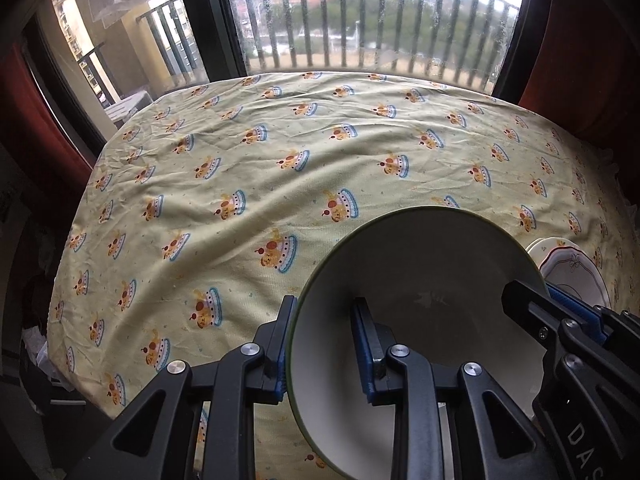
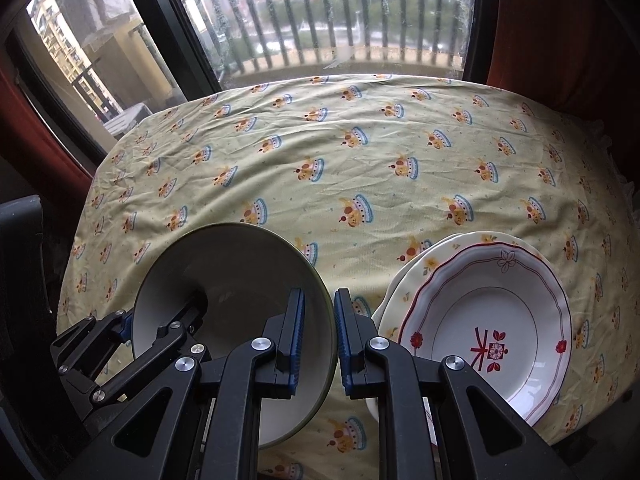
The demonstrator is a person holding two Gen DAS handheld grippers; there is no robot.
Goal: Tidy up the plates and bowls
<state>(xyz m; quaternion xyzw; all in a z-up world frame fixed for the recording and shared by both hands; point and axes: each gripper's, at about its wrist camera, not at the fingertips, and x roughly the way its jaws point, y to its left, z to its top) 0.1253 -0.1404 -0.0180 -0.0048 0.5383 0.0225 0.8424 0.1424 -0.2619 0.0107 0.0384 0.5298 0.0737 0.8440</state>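
Observation:
A green bowl with a pale inside is at the near edge of the table, tilted. My left gripper straddles its left rim, one finger outside and one inside; the jaws still show a gap. My right gripper straddles the bowl's right rim the same way. Each gripper shows in the other's view: the right one, the left one. To the right of the bowl lies a stack of plates, a red-trimmed white plate on a yellow floral plate.
The table carries a yellow cloth with a cake pattern. Behind it is a window with a balcony railing, with red curtains on both sides. A dark chair stands at the left.

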